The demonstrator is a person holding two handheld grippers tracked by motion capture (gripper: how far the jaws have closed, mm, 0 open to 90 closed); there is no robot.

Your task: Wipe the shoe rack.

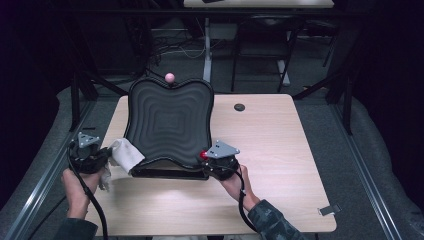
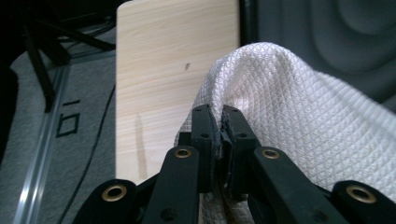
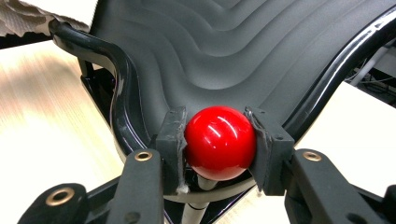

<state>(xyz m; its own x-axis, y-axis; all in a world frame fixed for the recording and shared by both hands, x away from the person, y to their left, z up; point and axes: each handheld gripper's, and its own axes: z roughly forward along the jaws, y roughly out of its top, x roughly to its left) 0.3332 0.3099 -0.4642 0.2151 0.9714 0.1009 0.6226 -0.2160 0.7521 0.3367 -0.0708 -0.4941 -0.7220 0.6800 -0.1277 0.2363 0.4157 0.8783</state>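
The white cloth [image 2: 299, 116] drapes over the rippled black tray's [image 1: 170, 122] lower left edge, at about eight o'clock on the tray, pinched tight in the left gripper [image 2: 219, 122], whose jaws are fully closed on a fold. At five o'clock on the tray, the right gripper [image 3: 219, 140] clamps a glossy red ball [image 3: 220, 142] between its pads. A pink ball [image 1: 169, 77] tops the tray at twelve o'clock, above the wooden table [image 1: 270, 150].

White cloth [image 2: 299, 107] on tray edge — red knob [image 3: 220, 141] clamped.
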